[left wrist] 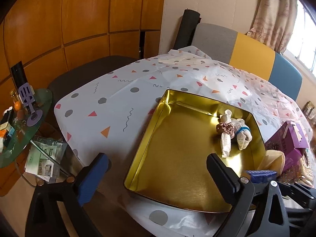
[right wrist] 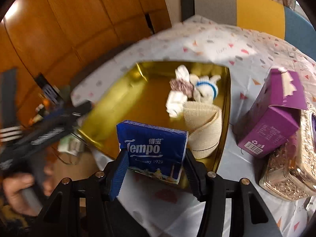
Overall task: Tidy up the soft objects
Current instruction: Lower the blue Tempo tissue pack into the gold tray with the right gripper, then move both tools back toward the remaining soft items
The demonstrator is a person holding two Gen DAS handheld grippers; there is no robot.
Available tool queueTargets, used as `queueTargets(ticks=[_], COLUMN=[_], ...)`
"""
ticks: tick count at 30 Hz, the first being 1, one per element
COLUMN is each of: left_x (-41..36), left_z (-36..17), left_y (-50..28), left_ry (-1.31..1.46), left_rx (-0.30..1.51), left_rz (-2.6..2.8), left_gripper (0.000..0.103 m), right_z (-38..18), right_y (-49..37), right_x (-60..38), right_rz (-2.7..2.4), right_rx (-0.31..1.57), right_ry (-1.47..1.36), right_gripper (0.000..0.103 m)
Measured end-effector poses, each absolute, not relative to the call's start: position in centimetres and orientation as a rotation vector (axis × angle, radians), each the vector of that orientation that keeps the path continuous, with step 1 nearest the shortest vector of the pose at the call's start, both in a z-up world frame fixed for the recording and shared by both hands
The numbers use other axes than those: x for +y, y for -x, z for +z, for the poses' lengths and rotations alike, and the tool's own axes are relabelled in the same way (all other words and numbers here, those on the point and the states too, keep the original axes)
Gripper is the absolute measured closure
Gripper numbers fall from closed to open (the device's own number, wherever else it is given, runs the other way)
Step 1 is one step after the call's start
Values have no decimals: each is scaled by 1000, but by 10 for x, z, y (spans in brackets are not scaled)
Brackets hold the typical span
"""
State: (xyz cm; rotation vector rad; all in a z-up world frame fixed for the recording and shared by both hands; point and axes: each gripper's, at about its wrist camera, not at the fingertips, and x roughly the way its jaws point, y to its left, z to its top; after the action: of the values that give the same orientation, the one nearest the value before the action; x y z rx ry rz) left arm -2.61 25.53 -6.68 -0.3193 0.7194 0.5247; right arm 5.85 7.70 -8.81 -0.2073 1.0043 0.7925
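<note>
Carrying step in hand, by the look of it: blue tissue pack (right wrist: 153, 150) pinched between the pads of the right gripper (right wrist: 155, 158), held upright above the near edge of the gold tin (right wrist: 110, 106). Left gripper (left wrist: 156, 169) spread wide and empty, hovering at the near left corner of the same tin (left wrist: 177, 169), with its handle in a hand (right wrist: 17, 193) at the left of the right wrist view.

Already lying inside, toward the far right corner: a white sock (left wrist: 226, 138) with a brown scrunchie (left wrist: 225, 128) around it, a blue-banded sock (left wrist: 244, 134) touching them, and a rolled beige bandage (right wrist: 203, 126) standing near the right wall, just behind the pack.

On the spotted tablecloth (left wrist: 118, 98), right of the tin, an open purple carton (right wrist: 272, 122) and a glittery box (right wrist: 290, 175), both apart from the tin.

Next, probably: bringing the pack forward over the bare gold floor, lowering it flat beside the bandage, then easing the pads apart. Room enough on the left half; care needed not to topple the bandage roll.
</note>
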Motion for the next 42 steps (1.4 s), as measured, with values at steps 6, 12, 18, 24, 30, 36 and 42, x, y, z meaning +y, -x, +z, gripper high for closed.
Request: queueTargets(ticks=[6,12,18,24,30,36,42], left_x=[253,242,232,223,211,196,181], left_z=[-70,-65,-59,-57,-49,-42,-36], left_y=[24,22,19,18,18,18,17], left_ry=[319,284,256,241,209,180,149], left_rx=[726,711,706,713,700,694,689], left_rz=[511,490,466,446,423,388,355], left_gripper=[2,2,2,2,2,2,2], right_z=[-103,-102,-72,-45,-14,4,9], right_y=[-60,-59,-38,-26,-34,-56,-83], right_x=[73,70,50,21,-26,-86,-154], right_rz=[716,693,712,667,576,426,237], right_rx=[973,954,824,702,619,594,596], right_ry=[304,329,340,352,286,212,145], right_gripper=[35,26,26,26,26,26,26])
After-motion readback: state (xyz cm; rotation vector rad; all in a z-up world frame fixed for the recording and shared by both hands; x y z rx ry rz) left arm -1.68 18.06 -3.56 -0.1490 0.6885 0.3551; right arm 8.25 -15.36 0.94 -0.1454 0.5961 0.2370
